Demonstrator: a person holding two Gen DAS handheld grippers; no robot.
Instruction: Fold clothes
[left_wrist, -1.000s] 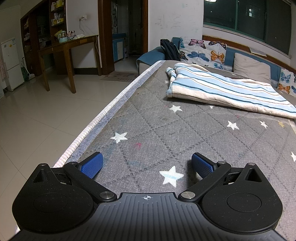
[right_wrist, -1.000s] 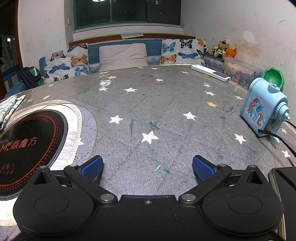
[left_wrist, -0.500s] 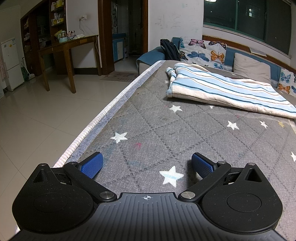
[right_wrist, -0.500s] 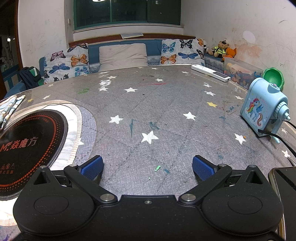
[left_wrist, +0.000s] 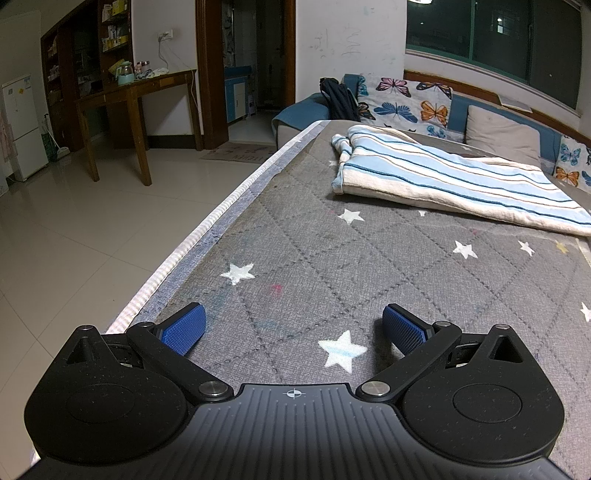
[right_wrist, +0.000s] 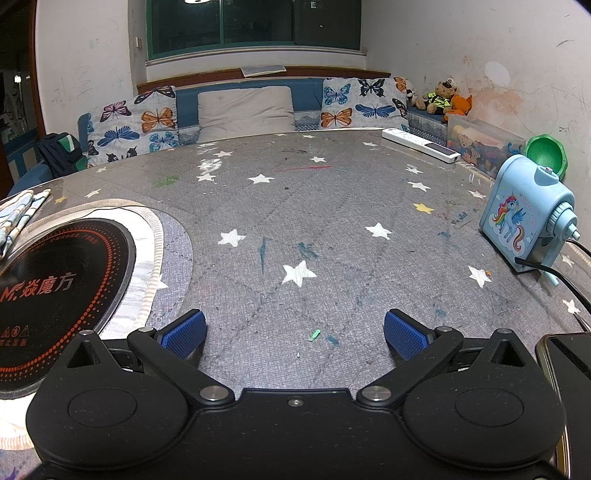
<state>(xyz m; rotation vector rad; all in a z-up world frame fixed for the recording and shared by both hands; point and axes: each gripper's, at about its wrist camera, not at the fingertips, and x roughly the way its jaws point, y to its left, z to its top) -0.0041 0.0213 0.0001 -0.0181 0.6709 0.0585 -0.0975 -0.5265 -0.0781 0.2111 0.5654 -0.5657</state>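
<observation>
Striped garment (left_wrist: 454, 181) unlabelled, beside cooktop (right_wrist: 55, 288)

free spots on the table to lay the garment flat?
Bare grey cover lies between the left gripper and the striped garment. Another open stretch runs ahead of the right gripper, bordered by the induction plate and the unicorn sharpener. Crowded: the sharpener's edge, with its cable, phone and power strip.

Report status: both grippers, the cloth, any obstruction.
Left gripper open, empty, over the table. Right gripper open, empty. Striped cloth ahead of left, untouched. Nothing in between.
</observation>
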